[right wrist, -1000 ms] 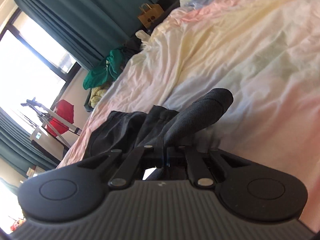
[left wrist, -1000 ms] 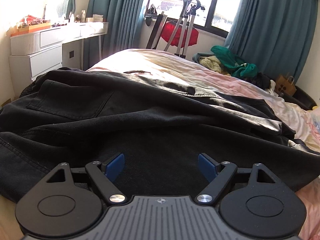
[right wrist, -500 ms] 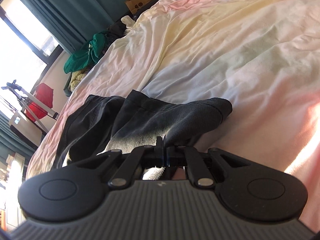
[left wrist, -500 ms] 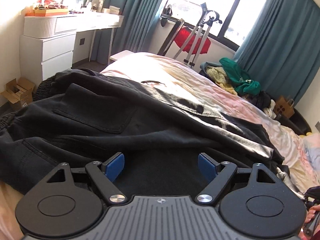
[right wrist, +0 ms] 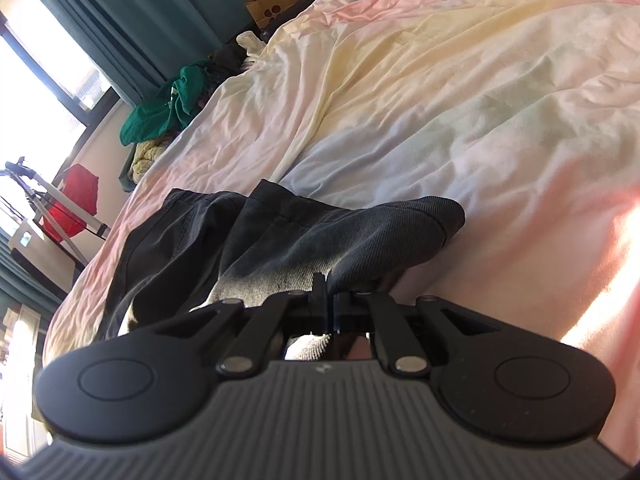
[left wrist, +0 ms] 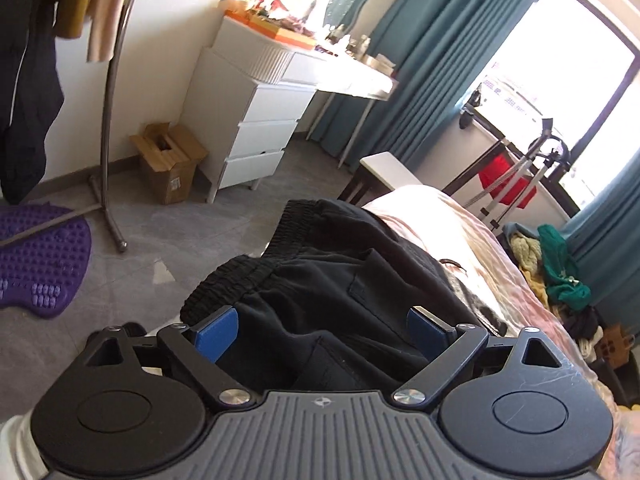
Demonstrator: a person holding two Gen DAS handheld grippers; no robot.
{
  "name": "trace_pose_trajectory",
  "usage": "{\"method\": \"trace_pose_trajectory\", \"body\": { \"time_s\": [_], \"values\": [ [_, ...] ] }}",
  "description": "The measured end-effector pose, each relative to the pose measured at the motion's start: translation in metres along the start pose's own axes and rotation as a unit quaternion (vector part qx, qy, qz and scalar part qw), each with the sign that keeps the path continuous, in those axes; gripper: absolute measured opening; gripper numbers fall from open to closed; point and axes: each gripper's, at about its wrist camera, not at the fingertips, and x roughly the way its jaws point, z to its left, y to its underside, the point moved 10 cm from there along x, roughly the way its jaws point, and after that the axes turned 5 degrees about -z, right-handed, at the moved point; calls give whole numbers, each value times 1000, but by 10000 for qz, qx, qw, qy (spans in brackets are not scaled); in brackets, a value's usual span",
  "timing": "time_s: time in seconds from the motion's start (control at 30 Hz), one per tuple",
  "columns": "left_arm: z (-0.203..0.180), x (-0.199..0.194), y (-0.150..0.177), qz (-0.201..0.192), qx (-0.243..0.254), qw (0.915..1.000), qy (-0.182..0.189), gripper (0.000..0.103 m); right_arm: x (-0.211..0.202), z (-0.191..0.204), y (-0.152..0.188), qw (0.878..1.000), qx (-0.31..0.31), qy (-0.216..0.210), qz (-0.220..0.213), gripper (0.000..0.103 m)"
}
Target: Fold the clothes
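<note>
Black trousers (left wrist: 344,280) lie across the pastel bedsheet (left wrist: 452,216), their elastic waistband at the bed's near edge. My left gripper (left wrist: 322,326) is open, its blue pads either side of the cloth just behind the waistband, not closed on it. In the right wrist view my right gripper (right wrist: 329,292) is shut on a leg end of the trousers (right wrist: 320,240), which drapes over the sheet (right wrist: 460,100). The pinched spot itself is hidden by the fingers.
A white chest of drawers (left wrist: 256,120) and desk stand by the wall. A cardboard box (left wrist: 168,160), a clothes rail stand (left wrist: 108,128) and a purple mat (left wrist: 36,256) are on the floor. A pile of green clothes (left wrist: 560,272) lies beyond the bed.
My left gripper has swung left and lifted, from over the trouser body to the waistband at the bed edge, still open. My right gripper keeps its hold; the leg end has spread lower on the sheet.
</note>
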Motion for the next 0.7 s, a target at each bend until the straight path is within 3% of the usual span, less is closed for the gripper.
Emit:
{"method": "trace_pose_trajectory", "body": {
  "time_s": [0.2,0.4,0.57,0.7],
  "values": [
    [45,16,28,650,-1066,9922,59,95,-1,0,0,10000,47,-9,2,6],
    [71,56,63,1211,-1782,9765,26,94,-1,-2,1,9999,125,-25,39,6],
    [83,89,77,1297,-2245,9658,-88,92,-2,-4,1,9998,168,-56,52,6],
    [88,104,75,1108,-2566,9599,222,82,0,-2,1,9999,111,-22,45,6]
  ]
}}
